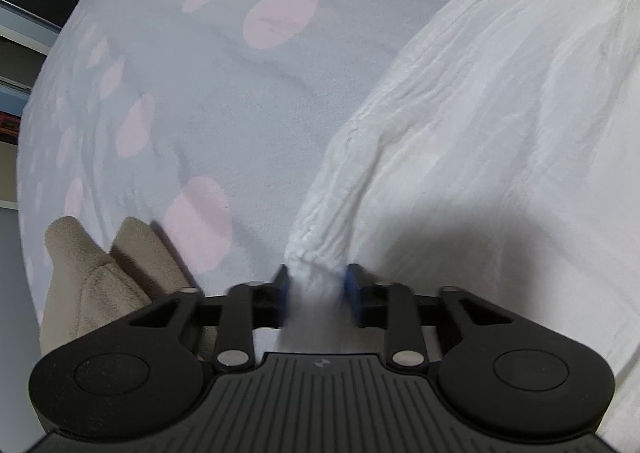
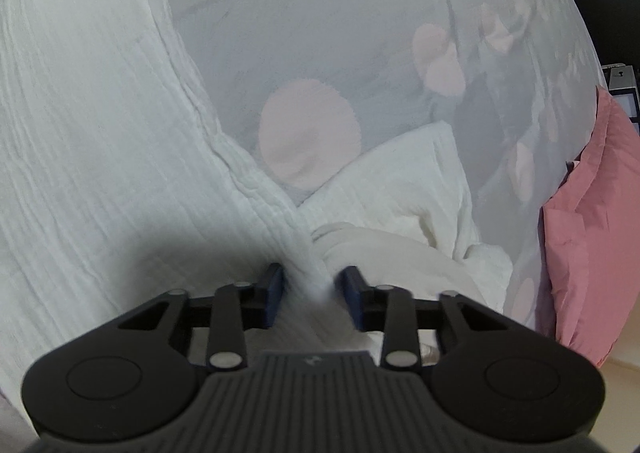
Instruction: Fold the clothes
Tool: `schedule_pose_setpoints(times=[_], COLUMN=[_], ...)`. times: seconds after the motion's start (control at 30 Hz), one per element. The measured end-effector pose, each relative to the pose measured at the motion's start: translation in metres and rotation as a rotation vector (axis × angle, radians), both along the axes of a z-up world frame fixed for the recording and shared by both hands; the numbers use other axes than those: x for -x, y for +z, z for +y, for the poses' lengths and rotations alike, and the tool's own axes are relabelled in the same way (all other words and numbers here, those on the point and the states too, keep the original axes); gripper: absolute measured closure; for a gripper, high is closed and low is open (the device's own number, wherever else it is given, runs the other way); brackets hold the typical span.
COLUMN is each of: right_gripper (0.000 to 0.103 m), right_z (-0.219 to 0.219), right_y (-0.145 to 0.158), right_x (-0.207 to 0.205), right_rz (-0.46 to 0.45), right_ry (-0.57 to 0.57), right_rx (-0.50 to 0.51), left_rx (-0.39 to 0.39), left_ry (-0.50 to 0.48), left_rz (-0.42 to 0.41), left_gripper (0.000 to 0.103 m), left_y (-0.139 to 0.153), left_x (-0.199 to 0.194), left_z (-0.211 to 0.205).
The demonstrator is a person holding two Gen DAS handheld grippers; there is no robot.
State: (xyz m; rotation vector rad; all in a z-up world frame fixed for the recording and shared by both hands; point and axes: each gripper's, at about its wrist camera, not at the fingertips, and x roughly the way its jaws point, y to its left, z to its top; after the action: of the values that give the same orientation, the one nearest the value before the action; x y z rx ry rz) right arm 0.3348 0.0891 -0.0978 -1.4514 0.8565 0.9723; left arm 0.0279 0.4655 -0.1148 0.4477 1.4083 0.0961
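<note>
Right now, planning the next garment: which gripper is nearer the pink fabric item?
Right. The right gripper has the pink fabric item beside it; the left gripper's view lacks it.

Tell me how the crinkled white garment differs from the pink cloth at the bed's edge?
The crinkled white garment is white and finely ridged; the pink cloth looks smooth. The white one lies spread mid-bed with an edge bunched between the right hand-held gripper fingers; the pink one sits bunched, untouched, at the side. Both rest on the pink-spotted pale bedcover.
</note>
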Motion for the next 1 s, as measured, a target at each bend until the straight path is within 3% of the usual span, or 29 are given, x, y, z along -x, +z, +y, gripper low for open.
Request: schedule_pose_setpoints(times=[0.1,0.13,0.3,0.57,0.8,1.0], right_gripper=[0.095,0.096,0.097,0.097,0.097,0.097], right_z=[-0.006,-0.008,-0.025,-0.073,-0.135,-0.190], right_y=[0.012,0.016,0.044,0.109,0.158,0.175], right_x=[0.005,0.008,0.024,0.062,0.115,0.167], right_rz=[0.005,-0.001,-0.028,-0.066,-0.100,-0.101], right_ry=[-0.012,-0.012,-0.022,-0.058,-0.101,-0.120], right_rx=[-0.023,-0.031,-0.097,-0.218,-0.333,-0.406], left_rx=[-0.007,-0.010,-0.032,-0.049,-0.055,-0.060], left_ry=[0.004,0.012,0.052,0.104,0.137,0.106], left_rz=[-0.009,-0.016,-0.051,-0.148,-0.283,-0.349], left_gripper=[0.092,0.093,0.096,0.096,0.096,0.096], left_y=[0.004,0.006,0.022,0.073,0.128,0.156], left_x=[0.003,0.005,0.014,0.042,0.092,0.146], left_z=[-0.004,-0.005,-0.011,-0.021,-0.047,-0.078])
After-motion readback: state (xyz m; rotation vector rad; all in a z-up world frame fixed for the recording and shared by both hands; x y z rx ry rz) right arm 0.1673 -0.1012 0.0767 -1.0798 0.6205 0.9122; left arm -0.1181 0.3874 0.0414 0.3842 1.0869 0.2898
